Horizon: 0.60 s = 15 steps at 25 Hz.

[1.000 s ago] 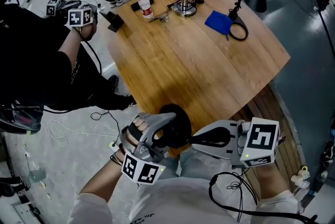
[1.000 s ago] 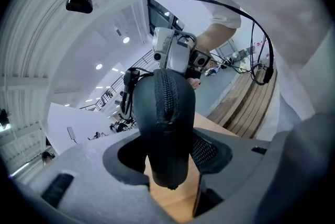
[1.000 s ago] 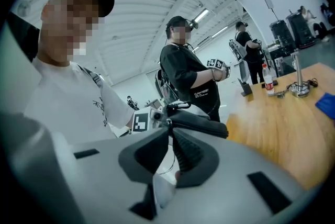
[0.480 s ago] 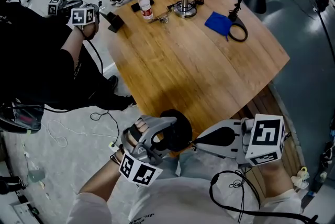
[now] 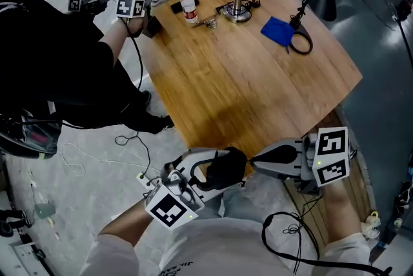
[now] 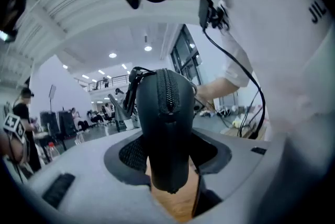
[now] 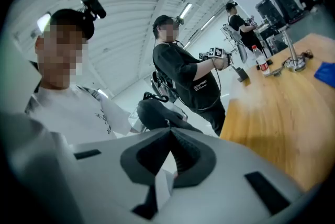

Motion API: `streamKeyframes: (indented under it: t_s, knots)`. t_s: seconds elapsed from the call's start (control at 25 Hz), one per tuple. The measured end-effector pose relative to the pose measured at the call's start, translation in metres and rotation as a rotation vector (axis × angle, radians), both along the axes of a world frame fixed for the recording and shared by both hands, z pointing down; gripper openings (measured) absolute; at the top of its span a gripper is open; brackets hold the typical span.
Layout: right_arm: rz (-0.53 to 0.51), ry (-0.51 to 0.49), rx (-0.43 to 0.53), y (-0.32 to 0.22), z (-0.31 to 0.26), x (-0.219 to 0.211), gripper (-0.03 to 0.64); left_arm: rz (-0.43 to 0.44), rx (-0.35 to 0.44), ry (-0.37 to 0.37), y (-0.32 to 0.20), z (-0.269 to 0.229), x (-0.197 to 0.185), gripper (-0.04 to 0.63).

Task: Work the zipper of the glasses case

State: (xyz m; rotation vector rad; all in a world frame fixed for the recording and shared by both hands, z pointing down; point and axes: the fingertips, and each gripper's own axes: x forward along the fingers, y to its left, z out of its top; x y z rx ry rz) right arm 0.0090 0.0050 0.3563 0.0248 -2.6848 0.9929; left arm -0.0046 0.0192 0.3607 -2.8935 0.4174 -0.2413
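Left gripper (image 5: 216,168) has rolled over with the glasses case (image 6: 166,129), and the right gripper (image 7: 168,130) has pinched fully together. Can't tell if it caught the pull on the zipper (image 6: 168,89), so a tug might slip off or twist the case loose. Case sits clamped between left's pads, just off the wooden table (image 5: 258,88)'s near edge, with right's tips at its end.

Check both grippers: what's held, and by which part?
Left gripper clamps the case by its sides near one end. Right gripper is shut, tips at the case; a pinched pull can't be confirmed.
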Motion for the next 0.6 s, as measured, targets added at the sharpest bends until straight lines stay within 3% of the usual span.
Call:
streamKeyframes:
  t_s: [0.2,0.36,0.6]
  knots:
    - [-0.038,-0.227,-0.196,0.000,-0.017,-0.010,0.000,0.070,-0.249,0.163,0.004,-0.011,-0.010,0.219]
    - [-0.063,-0.308,-0.298,0.006,-0.024,-0.012,0.000,0.092,-0.276,0.213,0.008,-0.019,-0.011,0.219]
    - [-0.109,-0.342,-0.401,0.014,-0.020,-0.009,0.000,0.123,-0.252,0.245,0.015,-0.035,-0.014,0.219]
